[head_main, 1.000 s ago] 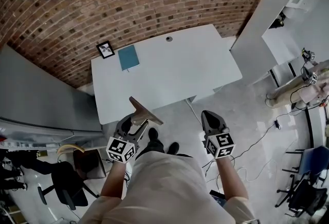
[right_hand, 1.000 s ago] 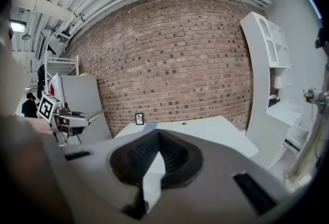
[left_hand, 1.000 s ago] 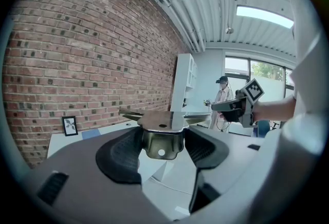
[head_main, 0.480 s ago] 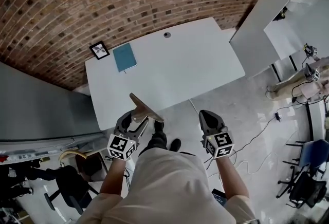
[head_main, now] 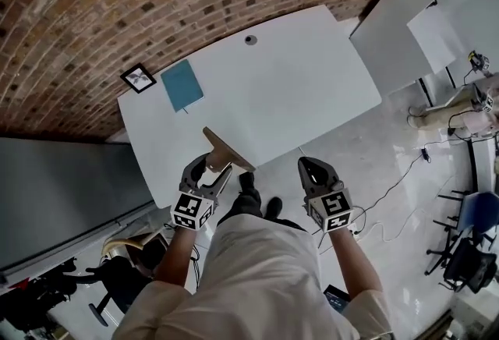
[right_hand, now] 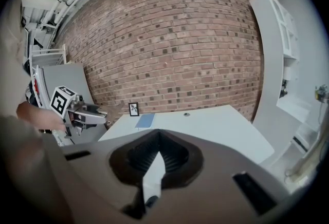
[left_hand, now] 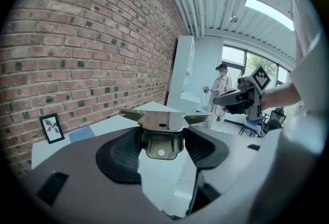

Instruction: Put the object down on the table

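Observation:
A metal bracket [head_main: 225, 150] with a flat top plate is clamped between the pads of my left gripper [head_main: 209, 168], held in the air at the near edge of the white table [head_main: 304, 97]. In the left gripper view the bracket [left_hand: 162, 124] fills the gap of the left gripper [left_hand: 162, 142], its plate level above the table [left_hand: 87, 133]. My right gripper [head_main: 316, 169] hangs to the right over the floor, just short of the table edge. In its own view the right gripper [right_hand: 159, 140] has its tips together, nothing between them, facing the table [right_hand: 221, 125].
A blue notebook [head_main: 181, 85] and a small picture frame [head_main: 138, 78] lie at the table's far left by the brick wall. A cable hole [head_main: 250, 40] sits at the far edge. A white partition [head_main: 405, 26] stands right; a chair [head_main: 129, 268] is at lower left, with cables on the floor at right.
Both grippers have come closer to the table. The bracket now overlaps the table's near edge. The left grip on it is unchanged.

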Motion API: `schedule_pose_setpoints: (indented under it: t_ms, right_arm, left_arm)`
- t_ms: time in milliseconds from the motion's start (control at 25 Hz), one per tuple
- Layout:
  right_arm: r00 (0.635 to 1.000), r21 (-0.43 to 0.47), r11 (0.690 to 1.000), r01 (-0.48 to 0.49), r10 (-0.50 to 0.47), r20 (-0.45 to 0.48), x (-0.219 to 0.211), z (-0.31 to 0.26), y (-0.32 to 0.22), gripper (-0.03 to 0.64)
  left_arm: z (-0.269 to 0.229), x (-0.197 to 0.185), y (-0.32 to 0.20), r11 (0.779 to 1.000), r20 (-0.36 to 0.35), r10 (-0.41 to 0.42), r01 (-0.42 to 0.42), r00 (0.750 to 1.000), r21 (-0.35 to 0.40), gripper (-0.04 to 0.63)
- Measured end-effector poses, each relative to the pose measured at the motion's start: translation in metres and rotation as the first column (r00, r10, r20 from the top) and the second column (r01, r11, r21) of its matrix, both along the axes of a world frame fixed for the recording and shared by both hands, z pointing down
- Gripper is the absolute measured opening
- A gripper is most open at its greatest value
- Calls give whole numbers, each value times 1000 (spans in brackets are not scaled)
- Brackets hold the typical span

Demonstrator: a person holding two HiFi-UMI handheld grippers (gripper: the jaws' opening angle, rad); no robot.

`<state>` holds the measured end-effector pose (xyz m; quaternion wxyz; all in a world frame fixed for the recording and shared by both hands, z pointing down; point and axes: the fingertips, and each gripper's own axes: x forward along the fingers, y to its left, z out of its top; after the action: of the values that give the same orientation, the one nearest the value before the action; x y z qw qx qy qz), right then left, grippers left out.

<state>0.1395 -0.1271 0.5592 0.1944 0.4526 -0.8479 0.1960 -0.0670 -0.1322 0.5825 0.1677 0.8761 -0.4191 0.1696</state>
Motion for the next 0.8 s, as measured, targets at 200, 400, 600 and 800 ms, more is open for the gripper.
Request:
schedule_pose_setpoints:
  t_ms: [200, 400, 600, 800]
  right_arm:
    - [999, -52, 998, -33, 33, -3, -14, 18, -24, 2]
    - [999, -100, 994, -47, 45, -25, -30, 39, -45, 2]
    - [998, -155, 987, -50, 45, -39, -45, 59, -60, 2]
    - [999, -214, 976, -44, 37, -39, -60, 83, -72, 2]
  left_arm:
    - [34, -6, -43, 997, 87, 81, -81, 993, -10, 252]
    - [68, -12, -81, 990, 111, 133, -128, 985, -51, 252]
    - [101, -18, -108, 986, 115, 148, -139, 982, -88, 252]
    - [134, -26, -124, 986, 121, 123, -107, 985, -132, 252]
